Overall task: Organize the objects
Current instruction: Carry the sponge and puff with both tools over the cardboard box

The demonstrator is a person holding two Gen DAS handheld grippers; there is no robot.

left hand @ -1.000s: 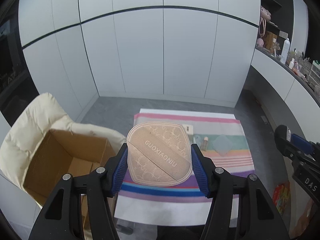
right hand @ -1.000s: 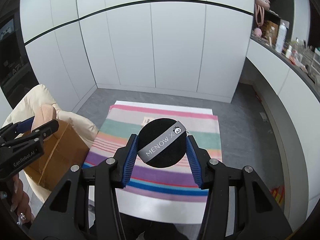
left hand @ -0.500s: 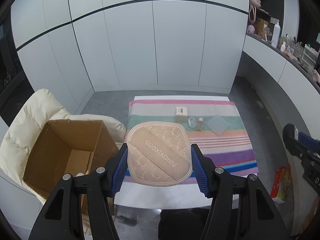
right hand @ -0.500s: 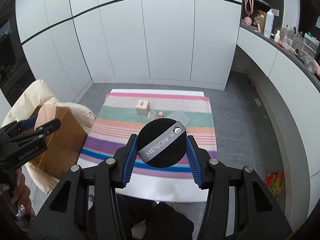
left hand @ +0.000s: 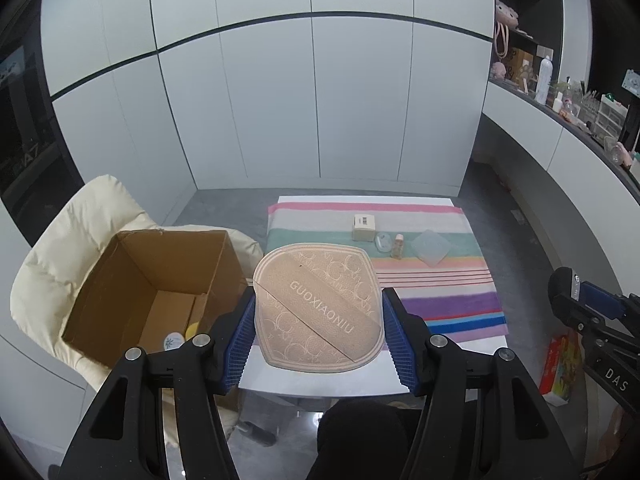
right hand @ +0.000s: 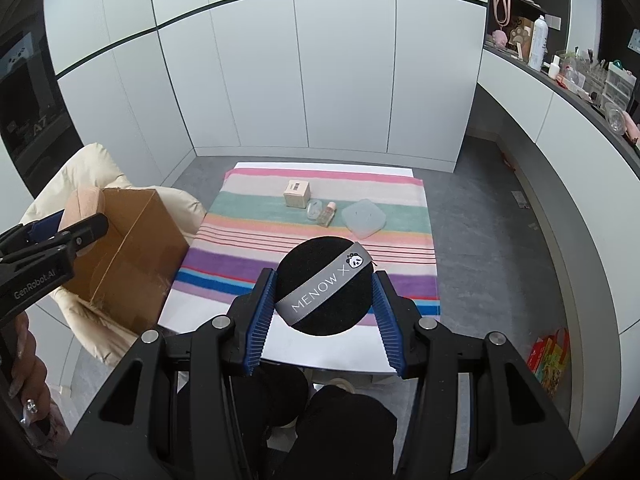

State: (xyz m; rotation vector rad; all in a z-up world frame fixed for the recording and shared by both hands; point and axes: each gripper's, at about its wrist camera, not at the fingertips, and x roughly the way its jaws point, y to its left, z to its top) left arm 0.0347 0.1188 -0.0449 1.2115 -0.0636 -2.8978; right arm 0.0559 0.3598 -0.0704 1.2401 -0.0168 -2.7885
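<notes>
The left gripper [left hand: 318, 320] is clamped on a tan powder puff [left hand: 316, 306] printed GUOXIAONIU, its blue pads pressing the puff's two edges. The right gripper [right hand: 324, 300] is clamped the same way on a round black puff [right hand: 325, 285] with a grey MENOW band. Both puffs are held in the air over the near edge of the table [right hand: 320, 346].

Left of the table an open cardboard box [left hand: 160, 280] sits on a cream padded chair [left hand: 80, 232]; a white lid and something yellow lie in its bottom, partly hidden by the box wall and the left gripper's finger. On the striped cloth [right hand: 320, 216] farther off stand a small beige carton [right hand: 297, 193], a clear case [right hand: 314, 208], a little bottle [right hand: 327, 214] and a pale square pad [right hand: 364, 218], close together in a row.

Since a second ago both views have pulled back: the whole cloth and the box's inside now show, and the grips are unchanged.

Things on the far right shelf [right hand: 560, 68] are too small to name. Dark-clad knees fill the bottom edge.
</notes>
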